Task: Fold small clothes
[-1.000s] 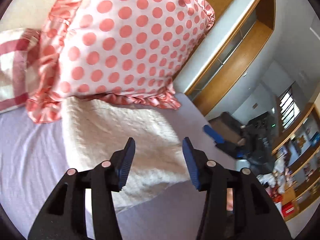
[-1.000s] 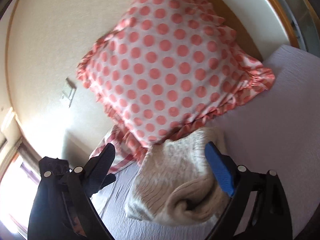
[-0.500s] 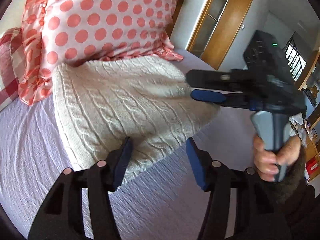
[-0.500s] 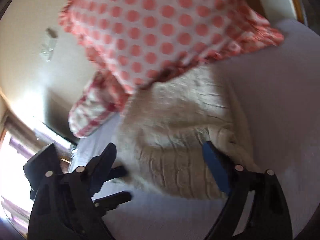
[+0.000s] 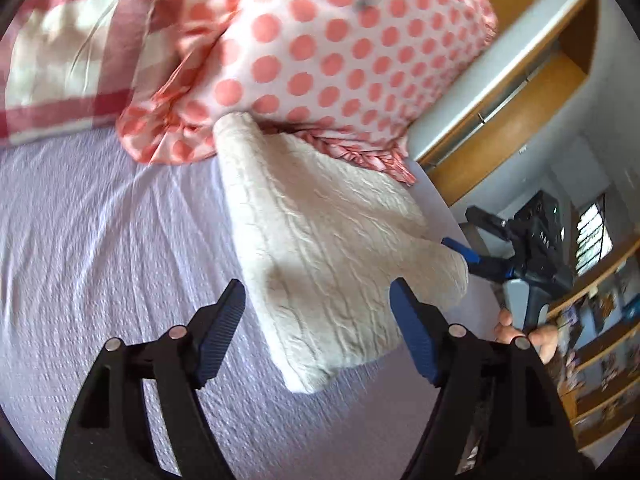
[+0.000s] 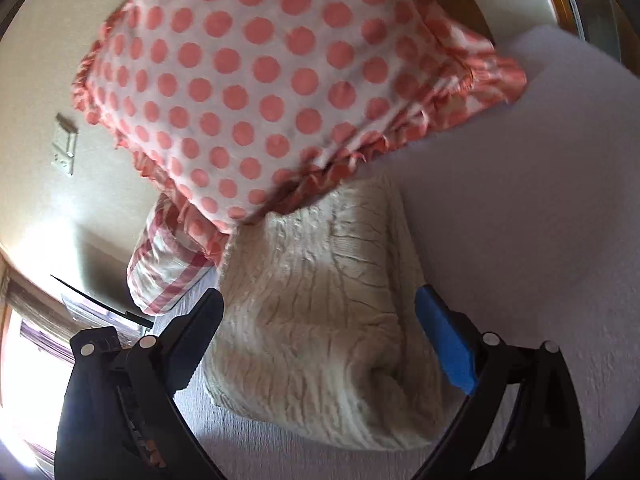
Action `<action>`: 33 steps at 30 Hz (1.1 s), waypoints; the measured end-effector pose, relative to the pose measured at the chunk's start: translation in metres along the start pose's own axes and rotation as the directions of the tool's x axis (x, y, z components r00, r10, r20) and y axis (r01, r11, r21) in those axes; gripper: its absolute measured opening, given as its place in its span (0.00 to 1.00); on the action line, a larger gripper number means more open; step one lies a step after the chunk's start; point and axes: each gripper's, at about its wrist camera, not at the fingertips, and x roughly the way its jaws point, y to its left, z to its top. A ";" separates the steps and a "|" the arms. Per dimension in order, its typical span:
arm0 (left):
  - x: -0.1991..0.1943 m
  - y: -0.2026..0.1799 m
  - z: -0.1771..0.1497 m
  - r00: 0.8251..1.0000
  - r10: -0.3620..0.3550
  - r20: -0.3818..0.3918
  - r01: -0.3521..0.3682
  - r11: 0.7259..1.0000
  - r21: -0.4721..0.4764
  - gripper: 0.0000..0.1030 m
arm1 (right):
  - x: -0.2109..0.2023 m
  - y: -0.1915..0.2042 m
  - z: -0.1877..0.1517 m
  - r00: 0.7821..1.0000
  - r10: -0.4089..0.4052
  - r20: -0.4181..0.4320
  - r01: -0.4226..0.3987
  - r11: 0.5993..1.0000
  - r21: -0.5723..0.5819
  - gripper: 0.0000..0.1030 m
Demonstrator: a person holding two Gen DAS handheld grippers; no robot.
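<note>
Lilac bedsheet (image 5: 100,220) — one folded cream sweater (image 5: 328,264), two pillows, both hand-held grippers (image 5: 316,320) (image 6: 320,340) spread, empty.

Cream cable-knit sweater (image 5: 332,248), white frilled pillow with coral-pink polka dots (image 6: 260,80), red-and-white checked cushion (image 5: 68,56), somewhat blurred, pale lilac crinkled bedsheet (image 5: 100,240), black grippers with blue finger pads (image 6: 448,344), honey-coloured wooden frame (image 5: 516,128).

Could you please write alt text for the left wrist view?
A folded cream knit sweater lies on a lilac bedsheet, its far end against a polka-dot pillow. The open left gripper hovers over its near edge, and the right gripper sits at its right edge.
</note>
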 end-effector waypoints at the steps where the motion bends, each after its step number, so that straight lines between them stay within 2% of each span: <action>1: 0.006 0.008 0.003 1.000 -0.013 -0.023 0.012 0.999 -0.053 0.72 | 0.009 -0.006 0.002 0.999 -0.002 -0.032 0.002 1.000 0.018 0.95; 5: 0.032 0.023 0.010 0.993 -0.072 -0.089 0.058 0.986 -0.157 0.72 | 0.035 -0.026 0.007 0.992 0.034 -0.120 -0.024 0.996 0.083 0.93; 7: 0.045 0.021 0.010 0.989 -0.100 -0.113 0.079 0.981 -0.179 0.72 | 0.045 -0.035 0.006 0.986 0.079 -0.148 -0.061 0.991 0.123 0.85; 9: 0.053 0.019 0.012 0.988 -0.116 -0.104 0.095 0.977 -0.190 0.75 | 0.048 -0.041 0.005 0.983 0.124 -0.136 -0.105 0.985 0.135 0.73; 10: 0.055 0.018 0.014 0.988 -0.110 -0.104 0.089 0.978 -0.187 0.70 | 0.051 -0.043 0.004 0.982 0.129 -0.140 -0.109 0.984 0.141 0.59; 11: 0.056 0.018 0.015 0.990 -0.089 -0.107 0.067 0.980 -0.189 0.63 | 0.054 -0.045 0.001 0.976 0.164 -0.142 -0.140 0.976 0.167 0.48; 13: 0.053 0.026 0.017 0.989 -0.107 -0.103 0.081 0.970 -0.228 0.40 | 0.060 -0.045 -0.004 0.962 0.231 -0.148 -0.198 0.958 0.209 0.44; 15: 0.037 0.033 0.020 0.987 -0.128 -0.094 0.104 0.969 -0.225 0.36 | 0.062 -0.027 -0.009 0.951 0.269 -0.155 -0.241 0.954 0.176 0.38; 17: 0.008 0.035 0.020 0.996 -0.061 -0.066 0.049 0.986 -0.160 0.36 | 0.071 -0.002 -0.014 0.923 0.332 -0.192 -0.310 0.941 0.138 0.35; 19: -0.026 0.046 0.021 1.000 -0.009 -0.021 0.006 0.991 -0.133 0.36 | 0.086 0.027 -0.020 0.912 0.333 -0.238 -0.326 0.943 0.070 0.34; 21: -0.050 0.065 0.025 0.999 0.049 0.015 -0.046 0.986 -0.162 0.37 | 0.108 0.052 -0.028 0.907 0.321 -0.273 -0.328 0.945 0.021 0.34; 22: -0.056 0.074 0.027 0.995 0.100 0.025 -0.095 0.982 -0.165 0.39 | 0.120 0.061 -0.032 0.912 0.295 -0.287 -0.309 0.951 -0.004 0.34; 24: -0.062 0.090 0.025 0.978 0.207 0.017 -0.200 0.963 -0.179 0.43 | 0.136 0.076 -0.038 0.934 0.202 -0.296 -0.232 0.970 -0.072 0.38; 25: -0.065 0.096 0.023 0.975 0.223 0.012 -0.216 0.956 -0.199 0.43 | 0.134 0.081 -0.039 0.944 0.170 -0.282 -0.204 0.974 -0.095 0.41; 26: -0.073 0.097 0.021 0.976 0.217 0.034 -0.205 0.956 -0.207 0.42 | 0.124 0.086 -0.040 0.957 0.148 -0.250 -0.183 0.975 -0.122 0.41; 28: -0.098 0.086 0.017 0.964 0.233 0.124 -0.210 0.962 -0.174 0.42 | 0.091 0.099 -0.038 0.985 0.114 -0.130 -0.138 0.971 -0.196 0.43; 29: -0.110 0.075 0.014 0.958 0.225 0.178 -0.201 0.969 -0.141 0.42 | 0.073 0.104 -0.037 0.987 0.144 -0.078 -0.157 0.965 -0.211 0.54; 30: -0.122 0.065 0.011 0.956 0.196 0.218 -0.176 0.979 -0.108 0.47 | 0.056 0.109 -0.038 0.977 0.211 -0.045 -0.215 0.953 -0.211 0.73; 32: -0.126 0.040 0.006 0.963 0.103 0.247 -0.097 0.995 -0.036 0.53 | 0.043 0.125 -0.039 0.950 0.306 -0.067 -0.313 0.925 -0.217 0.90; 33: -0.127 0.032 0.003 0.971 0.060 0.230 -0.062 0.998 0.001 0.56 | 0.046 0.131 -0.039 0.945 0.311 -0.098 -0.326 0.919 -0.222 0.90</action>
